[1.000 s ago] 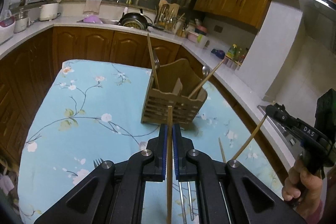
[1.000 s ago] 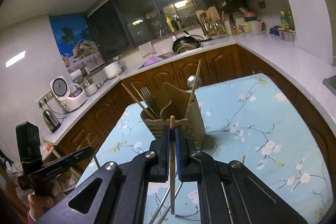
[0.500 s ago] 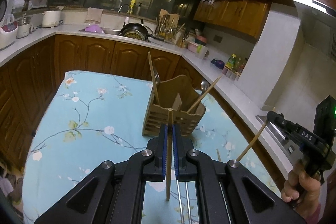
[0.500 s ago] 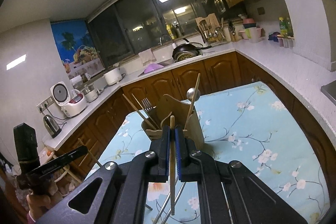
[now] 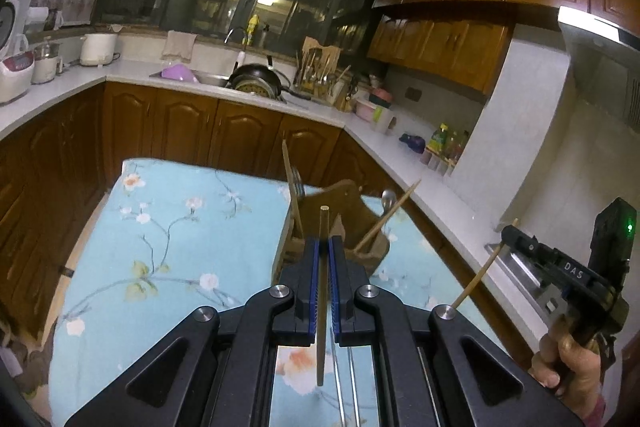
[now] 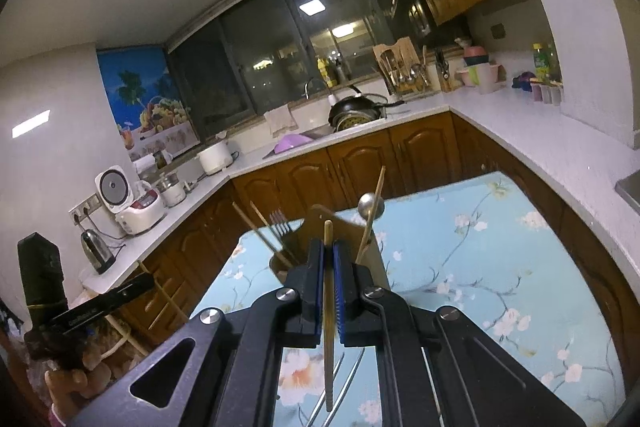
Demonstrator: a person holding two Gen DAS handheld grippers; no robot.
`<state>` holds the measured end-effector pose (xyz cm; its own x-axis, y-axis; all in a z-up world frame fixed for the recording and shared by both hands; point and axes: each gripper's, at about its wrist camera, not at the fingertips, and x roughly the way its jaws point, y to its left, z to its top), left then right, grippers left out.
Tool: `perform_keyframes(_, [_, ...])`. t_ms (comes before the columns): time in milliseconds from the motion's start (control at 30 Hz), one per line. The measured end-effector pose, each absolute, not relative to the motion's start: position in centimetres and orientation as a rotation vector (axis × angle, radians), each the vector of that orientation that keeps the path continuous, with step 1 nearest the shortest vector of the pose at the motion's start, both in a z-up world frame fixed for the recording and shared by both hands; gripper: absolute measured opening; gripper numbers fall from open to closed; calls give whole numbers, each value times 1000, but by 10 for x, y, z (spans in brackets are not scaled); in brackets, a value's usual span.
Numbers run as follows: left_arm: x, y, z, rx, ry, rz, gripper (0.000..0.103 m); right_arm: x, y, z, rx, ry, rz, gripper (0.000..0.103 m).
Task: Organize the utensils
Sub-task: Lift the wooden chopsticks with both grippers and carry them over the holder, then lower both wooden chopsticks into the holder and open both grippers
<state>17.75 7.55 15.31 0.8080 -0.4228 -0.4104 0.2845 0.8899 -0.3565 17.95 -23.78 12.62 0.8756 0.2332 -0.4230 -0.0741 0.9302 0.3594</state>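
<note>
A wooden utensil holder (image 5: 352, 203) stands on the blue floral table and holds a fork (image 5: 297, 183), a spoon (image 5: 388, 198) and chopsticks. My left gripper (image 5: 324, 247) is shut on a wooden chopstick (image 5: 322, 291), held upright above the table in front of the holder. My right gripper (image 6: 328, 251) is shut on another wooden chopstick (image 6: 329, 315), also raised before the holder (image 6: 320, 223). The right gripper also shows at the right of the left wrist view (image 5: 516, 235), the left gripper at the left of the right wrist view (image 6: 136, 287).
Metal utensils (image 6: 340, 379) lie on the tablecloth (image 5: 168, 247) under the grippers. Wooden cabinets and a white counter (image 5: 256, 95) with a sink, pan, rice cookers and a second utensil rack surround the table.
Both grippers have risen and tilted up with their chopsticks; the holder now sits lower in both views, and more of the far kitchen shows.
</note>
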Motion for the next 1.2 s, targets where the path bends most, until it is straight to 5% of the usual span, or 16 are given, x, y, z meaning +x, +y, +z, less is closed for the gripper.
perform_keyframes(567, [261, 62, 190, -266, 292, -311, 3, 260, -250, 178, 319, 306, 99, 5])
perform_keyframes(1200, [330, 5, 76, -276, 460, -246, 3, 302, -240, 85, 332, 453, 83, 5])
